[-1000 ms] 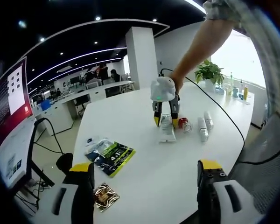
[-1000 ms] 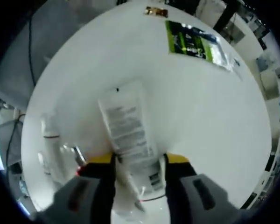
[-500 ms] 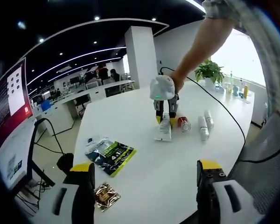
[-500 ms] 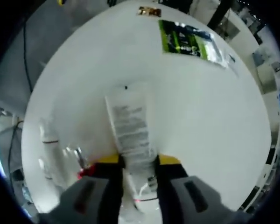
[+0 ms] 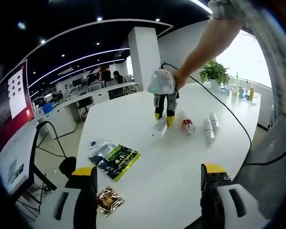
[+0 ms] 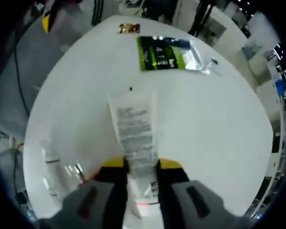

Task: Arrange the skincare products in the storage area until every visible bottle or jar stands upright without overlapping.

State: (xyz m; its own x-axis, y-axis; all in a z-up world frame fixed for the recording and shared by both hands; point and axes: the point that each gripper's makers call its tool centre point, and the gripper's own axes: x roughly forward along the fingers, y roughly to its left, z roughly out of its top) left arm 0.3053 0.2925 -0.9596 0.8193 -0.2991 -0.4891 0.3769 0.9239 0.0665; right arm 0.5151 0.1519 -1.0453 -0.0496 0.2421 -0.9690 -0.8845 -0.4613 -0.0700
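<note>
Right gripper view shows the white surface (image 6: 219, 124), then the white tube (image 6: 133, 129), pinched near its lower end by the right hand-held gripper (image 6: 142, 167) and raised off it. It looks light, soft and squashable; holding nearer the cap seems safest. Left hand-held gripper (image 5: 148, 174) hangs spread.

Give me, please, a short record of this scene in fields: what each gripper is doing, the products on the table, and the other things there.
right gripper: shut on the white tube, holding it above the table
left gripper: open, holding nothing, near the table edge
table: white, rounded
lying products: red-capped jar and two white bottles, on their sides beside each other
other items: green packet, small brown sachet
background: potted plant and small bottles at the far end
</note>
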